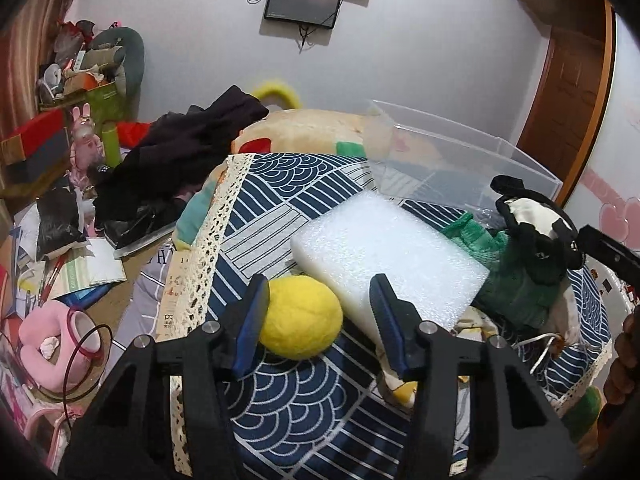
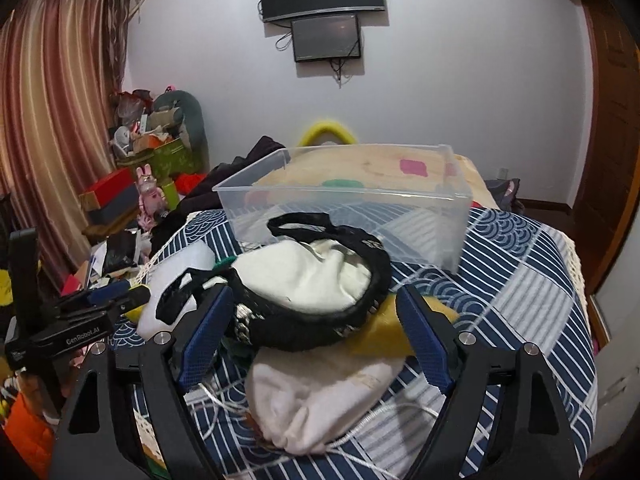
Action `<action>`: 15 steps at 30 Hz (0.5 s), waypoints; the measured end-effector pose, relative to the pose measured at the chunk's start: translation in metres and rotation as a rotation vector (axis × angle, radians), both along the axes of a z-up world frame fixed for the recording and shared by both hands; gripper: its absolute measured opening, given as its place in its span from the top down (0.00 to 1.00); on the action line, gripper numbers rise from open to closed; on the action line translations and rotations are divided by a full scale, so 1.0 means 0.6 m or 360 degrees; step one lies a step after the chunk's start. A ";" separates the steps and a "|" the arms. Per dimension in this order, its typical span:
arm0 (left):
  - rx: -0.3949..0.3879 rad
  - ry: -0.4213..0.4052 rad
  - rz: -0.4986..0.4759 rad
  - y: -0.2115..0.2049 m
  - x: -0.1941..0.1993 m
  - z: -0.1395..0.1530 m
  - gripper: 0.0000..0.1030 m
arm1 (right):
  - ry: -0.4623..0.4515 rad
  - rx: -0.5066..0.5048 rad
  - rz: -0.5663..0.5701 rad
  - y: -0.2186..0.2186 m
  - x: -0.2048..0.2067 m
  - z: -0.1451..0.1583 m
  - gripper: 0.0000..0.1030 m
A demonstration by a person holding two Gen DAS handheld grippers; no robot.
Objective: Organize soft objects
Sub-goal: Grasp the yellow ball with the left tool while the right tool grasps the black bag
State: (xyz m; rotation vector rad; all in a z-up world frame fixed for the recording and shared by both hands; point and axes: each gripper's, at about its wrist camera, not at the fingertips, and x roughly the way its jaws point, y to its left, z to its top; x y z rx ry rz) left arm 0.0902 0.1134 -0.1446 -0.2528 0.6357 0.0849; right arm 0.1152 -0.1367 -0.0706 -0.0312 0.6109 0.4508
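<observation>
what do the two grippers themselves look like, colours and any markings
Both look alike: matte black angular frames with cut-out openings and round silver bolts at the joints. The left gripper and the right gripper each carry two blue textured pads on the inner faces of their fingers. Seen from the right wrist view, the left gripper's body bears white "GenRobot.AI" lettering. No cables or sleeves are visible.

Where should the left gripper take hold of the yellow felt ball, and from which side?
Grip the yellow felt ball across its widest middle, coming straight forward along the patterned cloth. It is round, so any width fits; the left gripper is open and already frames it. The white foam block sits close on its right, so keep the right finger low and clear of its edge.
</observation>
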 end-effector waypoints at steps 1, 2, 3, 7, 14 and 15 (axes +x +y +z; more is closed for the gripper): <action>0.0001 0.0001 0.0003 0.002 0.001 -0.001 0.49 | 0.0001 -0.0007 0.0018 0.006 0.004 -0.001 0.16; -0.0002 0.0005 0.0008 0.004 0.001 -0.002 0.49 | 0.0005 -0.0017 0.0026 0.009 0.007 -0.002 0.13; -0.0008 0.0008 0.0014 0.008 0.002 -0.003 0.49 | 0.0010 -0.0031 0.0028 0.014 0.011 -0.005 0.12; -0.0030 0.0031 0.0046 0.023 0.004 -0.007 0.49 | 0.0049 -0.0048 0.0038 0.025 0.026 -0.014 0.12; -0.0039 0.0035 0.0044 0.031 0.005 -0.014 0.48 | 0.0050 -0.0081 0.0105 0.033 0.031 -0.023 0.32; -0.0039 0.0034 0.0039 0.032 0.005 -0.015 0.48 | 0.0046 -0.0087 0.0114 0.033 0.028 -0.024 0.42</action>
